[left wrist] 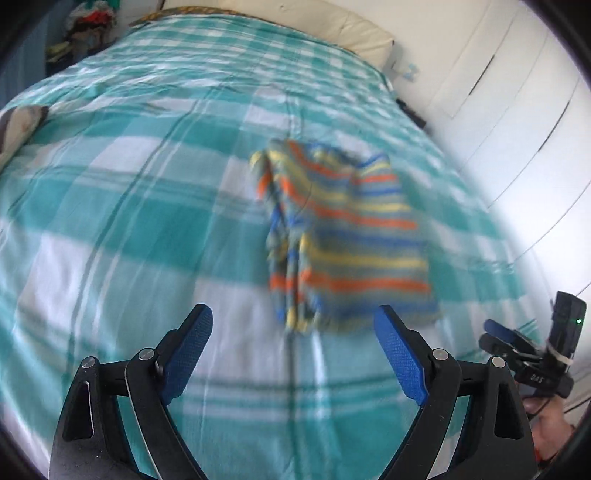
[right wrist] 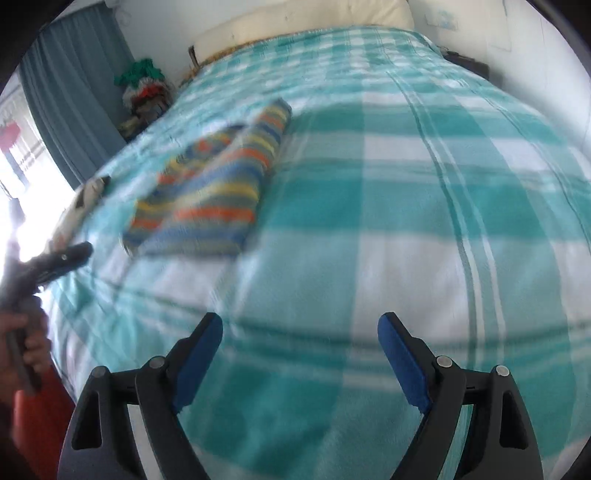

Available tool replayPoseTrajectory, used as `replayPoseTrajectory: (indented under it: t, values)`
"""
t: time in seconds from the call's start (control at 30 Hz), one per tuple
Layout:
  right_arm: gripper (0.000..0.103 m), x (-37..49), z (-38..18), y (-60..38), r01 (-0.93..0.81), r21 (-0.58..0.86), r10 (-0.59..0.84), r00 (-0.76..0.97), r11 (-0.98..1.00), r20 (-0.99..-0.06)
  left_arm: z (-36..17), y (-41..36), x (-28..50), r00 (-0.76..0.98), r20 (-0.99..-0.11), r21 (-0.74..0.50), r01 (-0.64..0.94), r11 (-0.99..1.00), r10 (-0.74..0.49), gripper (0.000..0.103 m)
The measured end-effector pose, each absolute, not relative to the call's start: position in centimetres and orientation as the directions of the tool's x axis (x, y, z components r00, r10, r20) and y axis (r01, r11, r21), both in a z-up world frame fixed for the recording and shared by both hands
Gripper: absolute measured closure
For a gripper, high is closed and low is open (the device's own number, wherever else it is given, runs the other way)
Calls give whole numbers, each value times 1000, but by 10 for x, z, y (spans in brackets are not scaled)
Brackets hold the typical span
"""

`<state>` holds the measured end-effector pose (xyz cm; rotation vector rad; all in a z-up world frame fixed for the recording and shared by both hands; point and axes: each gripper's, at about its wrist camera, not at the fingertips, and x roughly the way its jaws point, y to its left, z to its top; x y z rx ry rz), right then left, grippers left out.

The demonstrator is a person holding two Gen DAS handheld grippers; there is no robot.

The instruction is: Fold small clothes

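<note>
A small striped garment (left wrist: 347, 236) in orange, yellow, blue and grey lies folded into a rough rectangle on the teal-and-white checked bedspread (left wrist: 147, 221). My left gripper (left wrist: 293, 314) hovers just short of its near edge, open, with only bedspread between the blue pads. In the right wrist view the same garment (right wrist: 210, 188) lies up and to the left. My right gripper (right wrist: 301, 321) is open over bare bedspread, well apart from it. Each gripper shows in the other's view: the right gripper (left wrist: 517, 343) at the far right, the left gripper (right wrist: 62, 258) at the far left. Both views are blurred.
A cream pillow (left wrist: 332, 26) lies along the bed's far end. Some clothes (right wrist: 144, 85) are piled in the corner by a grey-blue curtain (right wrist: 74, 92). White wardrobe doors (left wrist: 517, 110) run along the bed's right side. A grey-and-white cloth (left wrist: 18, 125) lies at its left edge.
</note>
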<state>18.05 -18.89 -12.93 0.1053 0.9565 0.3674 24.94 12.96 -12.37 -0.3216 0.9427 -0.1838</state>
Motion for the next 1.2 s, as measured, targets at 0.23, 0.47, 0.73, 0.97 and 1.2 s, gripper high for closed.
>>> replayPoseTrajectory:
  t: [0.23,0.47,0.73,0.97,1.2]
  values:
    - [17,298,-125,-149,-337,388,509,452,858,-732,-153,130,354,505,-803,-375,-13,927,-317,13]
    - [31,354,-177,-98,-301,461,546,336,835,-768,-186,117,384,460,-825,-364,8,931,-327,49]
    - [80,333,-128,-53,-403,197,394,496,894,-774,-134,102,378,542,-789,-316,46,948,-290,87]
    - [80,337,-79,-55,-412,253,461,555,875,-692,-75,109,375,632,-720,-297,93,950,-287,83]
    - [29,327,-102,-87,-296,155,300,543,943,-784,-121,109,343,595,-802,-53,19,998,-54,38]
